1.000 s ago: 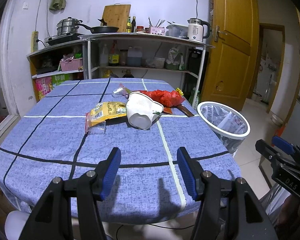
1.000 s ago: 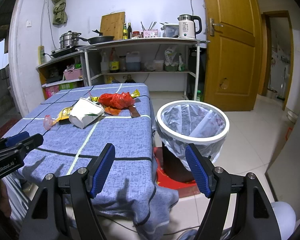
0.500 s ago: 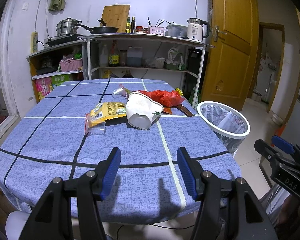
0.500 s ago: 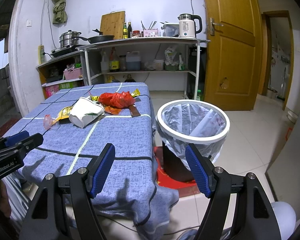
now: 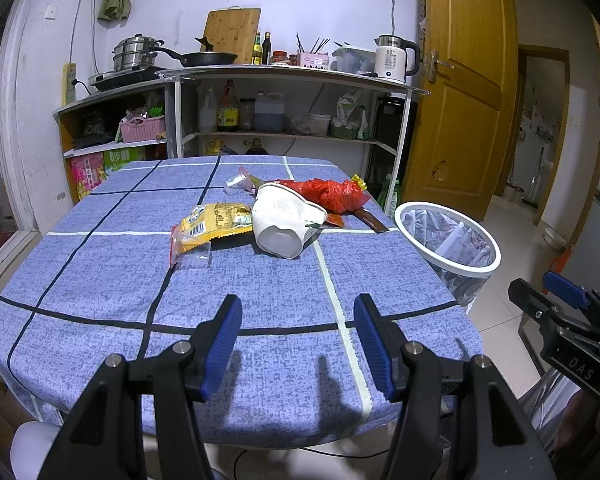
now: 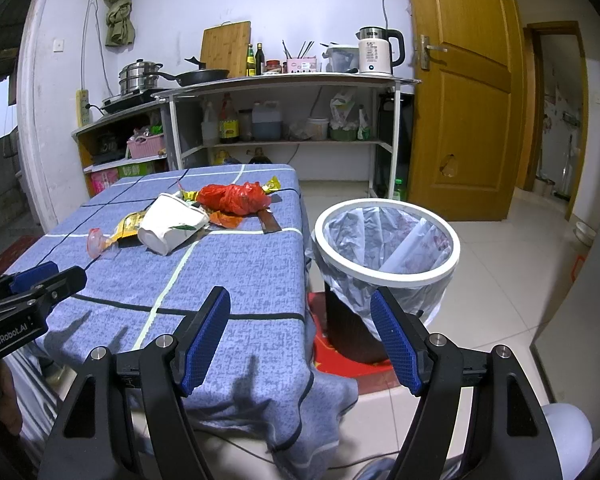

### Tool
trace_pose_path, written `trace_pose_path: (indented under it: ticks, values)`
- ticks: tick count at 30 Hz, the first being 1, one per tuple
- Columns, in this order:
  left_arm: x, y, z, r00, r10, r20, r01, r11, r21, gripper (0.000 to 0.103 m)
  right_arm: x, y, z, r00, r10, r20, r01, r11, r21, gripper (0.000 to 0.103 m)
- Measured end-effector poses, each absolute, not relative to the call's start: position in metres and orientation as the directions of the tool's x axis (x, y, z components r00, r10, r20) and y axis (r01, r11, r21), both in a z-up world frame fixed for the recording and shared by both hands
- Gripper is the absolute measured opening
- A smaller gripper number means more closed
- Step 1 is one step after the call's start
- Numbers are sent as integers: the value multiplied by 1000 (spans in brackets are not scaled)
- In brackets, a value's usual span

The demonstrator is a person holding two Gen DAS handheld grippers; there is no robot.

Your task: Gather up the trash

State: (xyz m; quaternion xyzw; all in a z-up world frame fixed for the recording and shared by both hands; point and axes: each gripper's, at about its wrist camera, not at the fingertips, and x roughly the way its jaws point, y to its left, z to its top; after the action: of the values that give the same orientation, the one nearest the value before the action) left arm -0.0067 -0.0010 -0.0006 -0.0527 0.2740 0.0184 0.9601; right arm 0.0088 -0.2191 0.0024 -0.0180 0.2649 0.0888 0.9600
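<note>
Trash lies in a cluster mid-table: a tipped white paper bowl [image 5: 286, 222] [image 6: 172, 226], a yellow snack wrapper [image 5: 210, 226] [image 6: 130, 224], a crumpled red plastic bag [image 5: 328, 194] [image 6: 236, 198], a clear wrapper [image 5: 238, 180] and a brown strip [image 5: 370, 220] [image 6: 270, 223]. A white-rimmed trash bin [image 5: 446, 236] [image 6: 386, 240] with a plastic liner stands right of the table. My left gripper [image 5: 298, 338] is open and empty over the table's near edge. My right gripper [image 6: 300, 334] is open and empty, near the table's front right corner, in front of the bin.
The table [image 5: 112, 272] has a blue checked cloth hanging over its edges. A kitchen shelf [image 5: 284, 76] with pots, bottles and a kettle stands behind. A wooden door [image 6: 460, 92] and tiled floor [image 6: 512, 280] are at right. A red mat [image 6: 340, 356] lies under the bin.
</note>
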Motion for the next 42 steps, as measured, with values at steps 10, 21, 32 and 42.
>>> trace_pose_path:
  ticks: [10,21,32,42]
  values:
    - [-7,-1,-1,849,5,-529,-63,994,-92,60,9,-219,2,843,161,-513,-180,984,12,73]
    - [-6,1,-4,846,5,-533,-65,994,-93,60,10,-218,0,841,163,-516,-182,983,14,73]
    - [-5,1,-6,847,10,-532,-68,994,-89,60,11,-215,-5,838,168,-520,-190,982,12,73]
    - [5,17,-11,840,45,-541,-109,990,-86,60,24,-205,-6,824,203,-529,-234,972,9,73]
